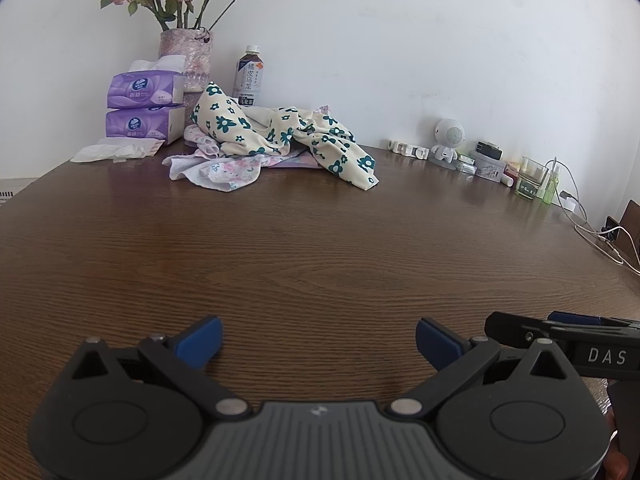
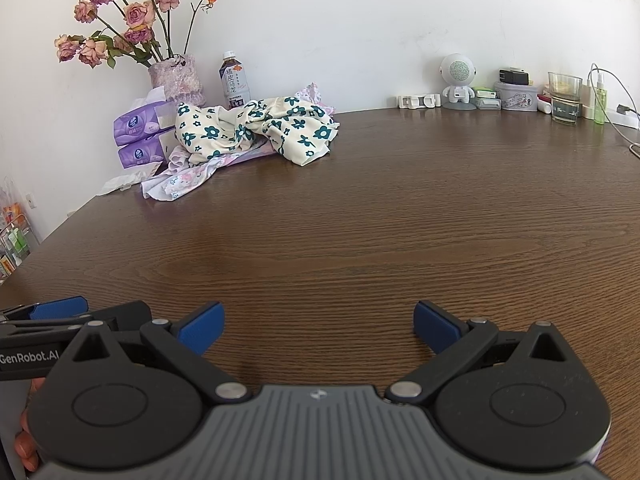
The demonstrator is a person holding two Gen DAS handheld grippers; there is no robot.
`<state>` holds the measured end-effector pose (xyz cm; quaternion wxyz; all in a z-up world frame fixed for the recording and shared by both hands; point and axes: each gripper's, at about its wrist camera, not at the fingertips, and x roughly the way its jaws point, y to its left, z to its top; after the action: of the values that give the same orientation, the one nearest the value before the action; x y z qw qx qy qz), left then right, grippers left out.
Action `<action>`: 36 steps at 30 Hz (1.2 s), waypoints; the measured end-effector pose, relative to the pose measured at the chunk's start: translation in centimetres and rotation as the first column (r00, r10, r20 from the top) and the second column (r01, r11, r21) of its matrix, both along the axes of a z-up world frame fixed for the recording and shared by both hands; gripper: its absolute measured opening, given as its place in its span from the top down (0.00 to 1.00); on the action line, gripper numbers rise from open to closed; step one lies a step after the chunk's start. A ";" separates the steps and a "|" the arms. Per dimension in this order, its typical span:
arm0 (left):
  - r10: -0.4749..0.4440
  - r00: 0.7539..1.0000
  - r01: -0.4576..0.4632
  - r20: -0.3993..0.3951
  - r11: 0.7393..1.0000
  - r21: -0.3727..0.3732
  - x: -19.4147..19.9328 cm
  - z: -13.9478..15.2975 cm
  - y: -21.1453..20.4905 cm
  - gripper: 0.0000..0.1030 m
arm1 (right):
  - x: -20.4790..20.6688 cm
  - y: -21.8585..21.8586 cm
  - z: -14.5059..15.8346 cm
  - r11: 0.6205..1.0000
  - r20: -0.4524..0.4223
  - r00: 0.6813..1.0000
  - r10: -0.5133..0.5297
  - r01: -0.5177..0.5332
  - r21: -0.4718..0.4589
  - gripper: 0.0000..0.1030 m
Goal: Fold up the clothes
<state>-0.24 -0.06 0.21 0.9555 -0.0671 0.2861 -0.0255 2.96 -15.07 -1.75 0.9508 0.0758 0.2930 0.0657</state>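
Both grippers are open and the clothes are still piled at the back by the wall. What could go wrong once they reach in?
1. The cream floral garment leans against the tea bottle; dragging it out could tip the bottle.
2. It lies tangled over a pale pink printed garment, so the left gripper or right gripper may pinch both layers.

The black side body of the right gripper, seen in the left wrist view, carries the white letters "DAS". The black side body of the left gripper, seen in the right wrist view, carries the white marking "GenRobot.AI". The clear plastic drink bottle with the white cap bears a label with the vertical Chinese characters "橘皮乌龙". The print on the purple tissue packs is too small to read.
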 end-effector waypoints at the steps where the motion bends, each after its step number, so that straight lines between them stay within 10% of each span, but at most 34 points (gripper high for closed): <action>1: 0.000 1.000 0.000 0.000 1.000 0.000 0.0 0.0 0.0 0.00 | 0.0 0.0 0.0 1.000 -0.001 1.000 0.000 0.000 -0.002 0.00; 36: -0.010 1.000 0.010 0.004 1.000 -0.019 0.1 0.0 0.2 0.00 | 0.1 0.2 -0.1 1.000 -0.002 1.000 -0.005 0.005 -0.005 0.00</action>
<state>-0.19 0.12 0.17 0.9552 -0.0748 0.2843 -0.0332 3.08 -14.88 -1.85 0.9509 0.0743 0.2941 0.0623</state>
